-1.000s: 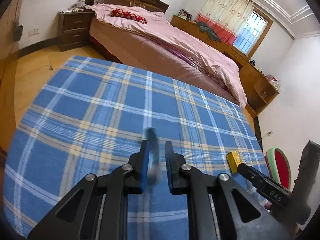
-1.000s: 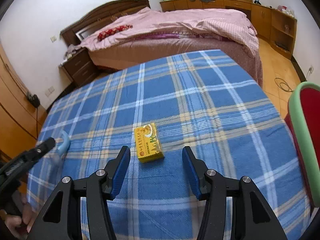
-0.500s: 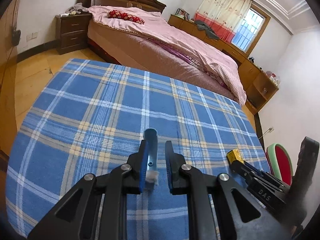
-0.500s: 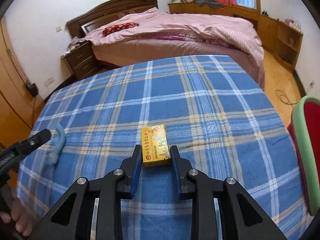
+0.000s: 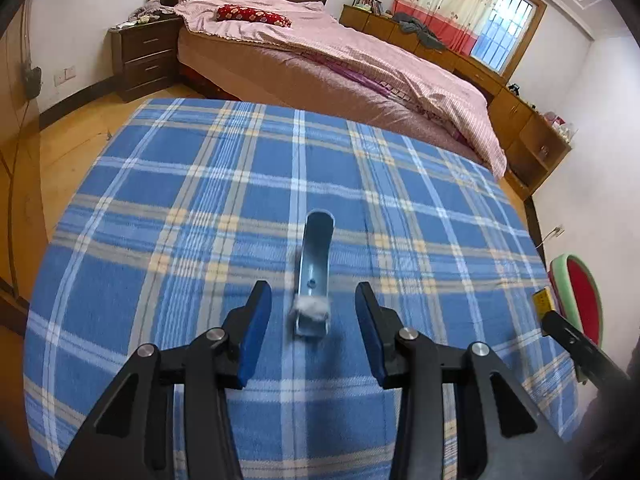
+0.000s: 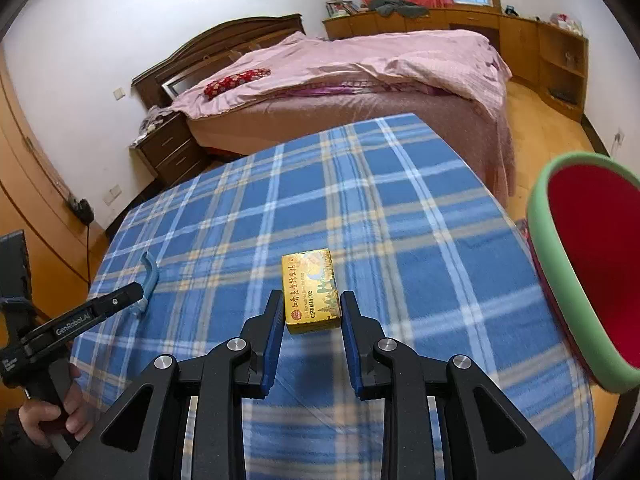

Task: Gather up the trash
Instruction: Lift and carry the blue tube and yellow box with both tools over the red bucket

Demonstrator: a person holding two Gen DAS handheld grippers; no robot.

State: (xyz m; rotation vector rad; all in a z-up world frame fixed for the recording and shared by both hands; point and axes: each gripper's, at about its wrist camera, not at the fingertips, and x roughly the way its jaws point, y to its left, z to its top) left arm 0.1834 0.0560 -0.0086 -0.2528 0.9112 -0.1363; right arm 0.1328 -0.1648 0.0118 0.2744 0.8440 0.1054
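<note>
A curved blue plastic piece with a tuft of white fluff lies on the blue plaid cloth. It sits between the jaws of my left gripper, which are opening, and the pads stand clear of it. In the right wrist view the same blue piece shows at the tip of the left gripper. My right gripper is shut on a yellow cake box, its pads pressing both long sides. From the left wrist view the yellow box peeks out at the far right.
A red bin with a green rim stands off the cloth's right edge. Behind the cloth are a bed with pink covers, a dark nightstand and wooden cabinets. A person's hand holds the left gripper's handle.
The left jaws have gone from shut on the blue piece to apart, and the piece now lies flat on the cloth. The right jaws closed on the yellow box and shifted toward the bin.
</note>
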